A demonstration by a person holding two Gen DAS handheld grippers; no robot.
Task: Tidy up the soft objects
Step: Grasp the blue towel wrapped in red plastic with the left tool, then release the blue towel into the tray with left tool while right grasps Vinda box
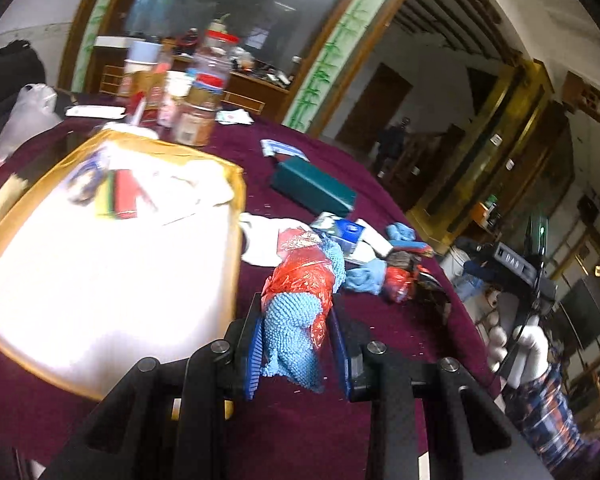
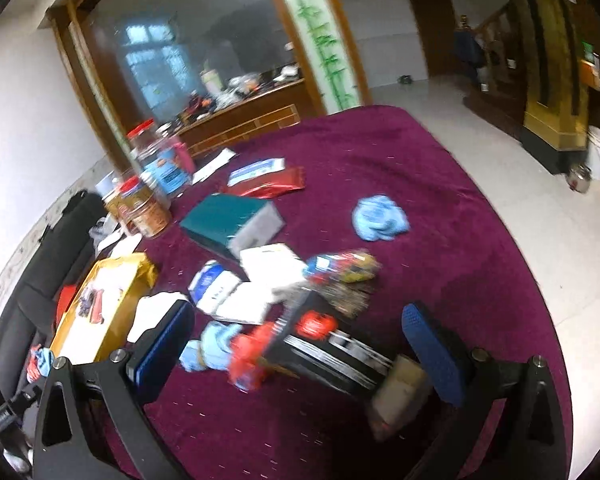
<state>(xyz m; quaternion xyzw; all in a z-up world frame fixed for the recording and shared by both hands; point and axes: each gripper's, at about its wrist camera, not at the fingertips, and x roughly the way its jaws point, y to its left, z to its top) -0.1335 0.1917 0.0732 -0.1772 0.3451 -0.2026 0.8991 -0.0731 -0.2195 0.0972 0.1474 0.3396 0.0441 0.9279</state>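
Note:
My left gripper (image 1: 296,320) is shut on a blue knitted cloth wrapped in red plastic (image 1: 300,300), held just right of a yellow-rimmed white fabric bin (image 1: 236,208) with a few items inside. More blue cloths (image 1: 364,276) lie among packets on the maroon tablecloth. My right gripper (image 2: 300,340) is open and empty above a pile with a blue cloth (image 2: 216,348) and red plastic (image 2: 252,356). Another blue cloth (image 2: 380,216) lies alone further back. The bin also shows in the right wrist view (image 2: 112,316).
A teal box (image 1: 312,188) (image 2: 224,220), white and blue packets (image 2: 236,292), a red foil pouch (image 2: 268,186) and a black striped item (image 2: 340,352) lie on the table. Jars (image 1: 204,92) (image 2: 148,208) stand at the back. A black sofa (image 2: 40,264) flanks the table.

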